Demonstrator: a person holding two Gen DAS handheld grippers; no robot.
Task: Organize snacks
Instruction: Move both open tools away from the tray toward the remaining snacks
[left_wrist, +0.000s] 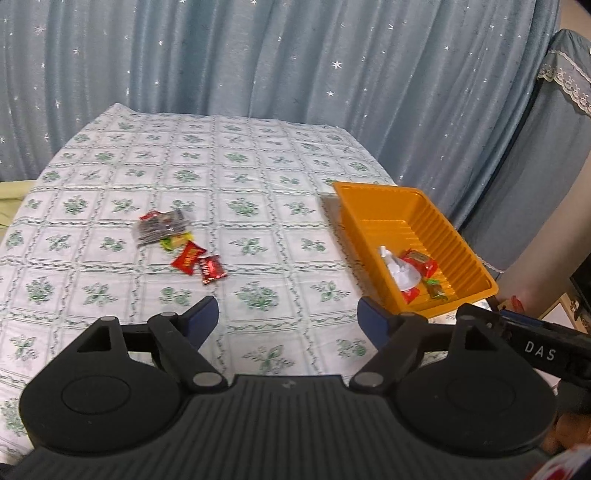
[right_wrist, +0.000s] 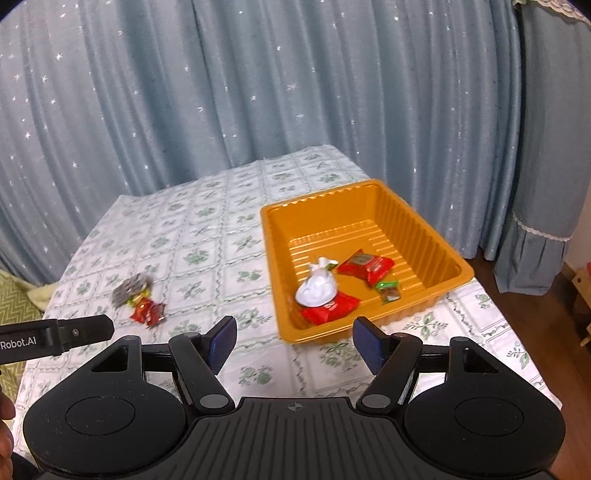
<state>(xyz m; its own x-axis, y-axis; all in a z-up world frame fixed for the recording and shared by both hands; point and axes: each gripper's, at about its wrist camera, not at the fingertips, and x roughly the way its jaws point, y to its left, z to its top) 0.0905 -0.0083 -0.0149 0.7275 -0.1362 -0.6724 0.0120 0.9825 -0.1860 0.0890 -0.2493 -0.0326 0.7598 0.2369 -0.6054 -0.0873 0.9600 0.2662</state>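
Observation:
An orange tray stands on the table's right side. Inside it lie a white pouch, red packets and a small green-ended candy. To the left on the cloth sits a loose pile: a dark grey packet, a yellow-green candy and two red packets. My left gripper is open and empty above the cloth between pile and tray. My right gripper is open and empty, just before the tray's near edge.
A floral tablecloth covers the table, which ends near a blue star-patterned curtain. The other gripper's arm shows at the right edge and at the left edge. Wooden floor and furniture lie to the right.

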